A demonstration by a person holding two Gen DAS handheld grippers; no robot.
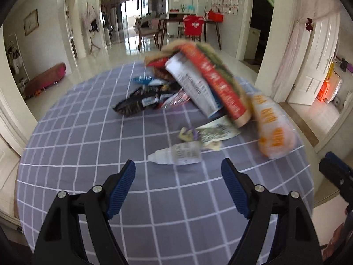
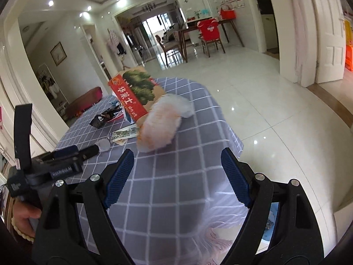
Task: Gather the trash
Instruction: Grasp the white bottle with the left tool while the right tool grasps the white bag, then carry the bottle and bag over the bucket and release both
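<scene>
Left wrist view: left gripper (image 1: 178, 167) sits at the bottom of the frame, fingers spread wide and holding nothing, over the grey checked tablecloth (image 1: 88, 132). The trash is piled centre and upper right: a small clear bottle (image 1: 176, 154) just past the fingertips, a red-and-green box (image 1: 211, 77), an orange-print bag (image 1: 271, 128), dark wrappers (image 1: 141, 101).

Right wrist view: right gripper (image 2: 177, 165) is also spread and empty. The pile sits mid-left, and the other gripper shows at the left edge.
</scene>
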